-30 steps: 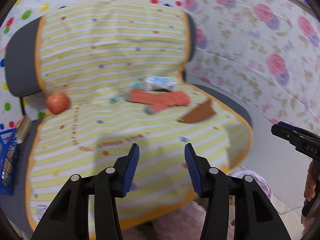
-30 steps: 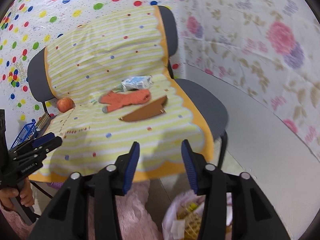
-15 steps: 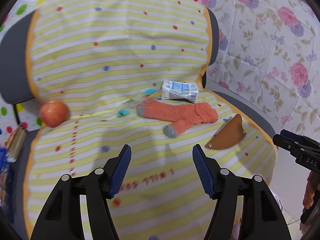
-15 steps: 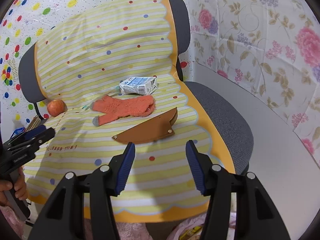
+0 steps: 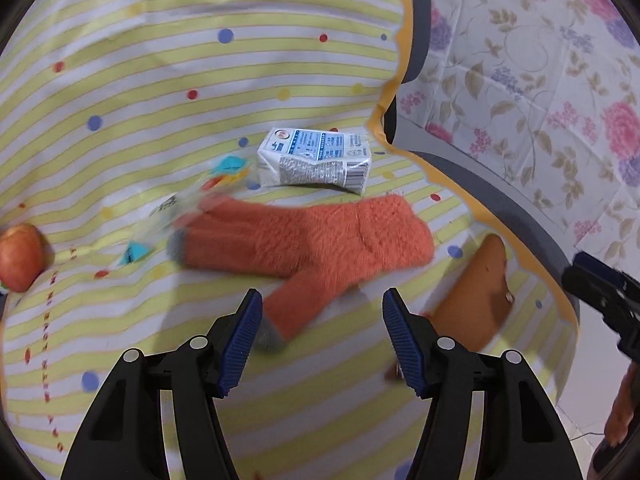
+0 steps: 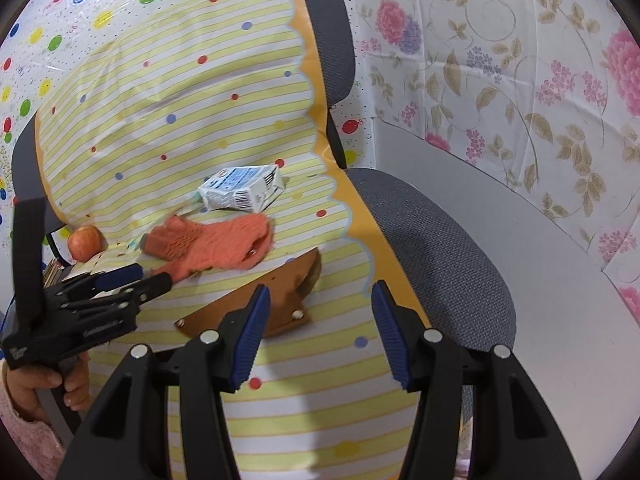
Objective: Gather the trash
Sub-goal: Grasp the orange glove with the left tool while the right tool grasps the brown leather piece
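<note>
A crushed white and blue carton (image 5: 316,160) (image 6: 240,188) lies at the back of the chair seat. Left of it is a clear wrapper (image 5: 180,208) with blue and orange patches. Just in front lies a fuzzy orange glove (image 5: 320,236) (image 6: 216,244) with grey tips. My left gripper (image 5: 322,294) (image 6: 148,276) hovers open over the glove's near end, nothing between its pads. My right gripper (image 6: 320,290) (image 5: 592,284) is open too, above the near edge of a brown leather piece (image 6: 280,300) (image 5: 476,300).
A yellow striped cover (image 5: 160,80) (image 6: 180,100) drapes a grey office chair (image 6: 432,240). A red apple (image 5: 20,256) (image 6: 85,242) rests at the seat's left edge. Flowered sheeting (image 6: 520,80) hangs at the right, with a pale floor (image 6: 560,320) below. A hand (image 6: 36,384) holds the left gripper.
Both grippers have moved forward and down toward the seat, so carton, glove and leather piece loom larger. The left gripper's jaws stand a little wider than a second ago.
</note>
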Available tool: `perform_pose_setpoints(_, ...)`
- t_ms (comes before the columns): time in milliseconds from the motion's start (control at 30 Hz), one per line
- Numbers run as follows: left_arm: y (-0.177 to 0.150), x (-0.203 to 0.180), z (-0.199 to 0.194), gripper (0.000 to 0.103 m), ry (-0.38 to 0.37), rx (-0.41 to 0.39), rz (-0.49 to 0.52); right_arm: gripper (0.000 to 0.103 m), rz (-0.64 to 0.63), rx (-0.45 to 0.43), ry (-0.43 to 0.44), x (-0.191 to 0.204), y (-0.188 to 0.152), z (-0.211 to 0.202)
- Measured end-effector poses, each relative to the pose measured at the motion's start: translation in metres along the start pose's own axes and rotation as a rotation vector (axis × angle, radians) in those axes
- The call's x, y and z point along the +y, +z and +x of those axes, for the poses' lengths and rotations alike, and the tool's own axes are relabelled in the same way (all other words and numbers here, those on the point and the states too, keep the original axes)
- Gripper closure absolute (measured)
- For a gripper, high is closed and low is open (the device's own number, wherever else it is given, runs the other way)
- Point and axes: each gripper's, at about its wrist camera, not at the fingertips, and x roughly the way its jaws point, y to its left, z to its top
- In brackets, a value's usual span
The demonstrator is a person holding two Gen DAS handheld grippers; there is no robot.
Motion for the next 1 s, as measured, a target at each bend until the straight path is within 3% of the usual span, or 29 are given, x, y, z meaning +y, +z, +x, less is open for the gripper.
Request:
perform_pose_setpoints(167,0.019,-0.014,0.025,0.041,0.012,0.030,0.021,0.051,0.016,0.002,0.000,-0.013,0.004,0.006)
perform_pose_setpoints(300,0.024,-0.024,0.050,0.043,0.017,0.127,0.036,0.051,0.025,0.004,0.001,-0.018,0.006,0.007)
perform_pose_setpoints(333,0.025,-0.027,0.051,0.048,0.031,0.129,0.048,0.051,0.030,0.005,0.005,-0.020,0.007,0.007)
perform_pose_setpoints(400,0.025,-0.029,0.052,0.081,0.033,0.131,0.056,0.051,0.035,0.005,0.009,-0.020,0.006,0.005)
perform_pose_setpoints(467,0.023,-0.028,0.047,0.091,0.016,0.125,0.053,0.051,0.035,0.016,0.030,-0.020,0.005,0.004)
perform_pose_setpoints(633,0.015,-0.010,-0.009,0.092,-0.009,0.018,0.019,0.051,0.007,0.031,0.068,-0.012,0.004,0.008)
perform_pose_setpoints(733,0.002,0.006,-0.061,0.092,0.021,-0.086,-0.009,0.051,-0.015,0.052,0.087,-0.003,0.003,0.020)
perform_pose_setpoints(867,-0.014,0.026,-0.096,0.092,0.024,-0.114,-0.086,0.053,-0.007,0.071,0.091,0.002,0.003,0.040)
perform_pose_setpoints(1000,-0.026,0.030,-0.109,0.092,0.052,-0.131,-0.073,0.058,0.040,0.092,0.081,-0.004,0.007,0.062)
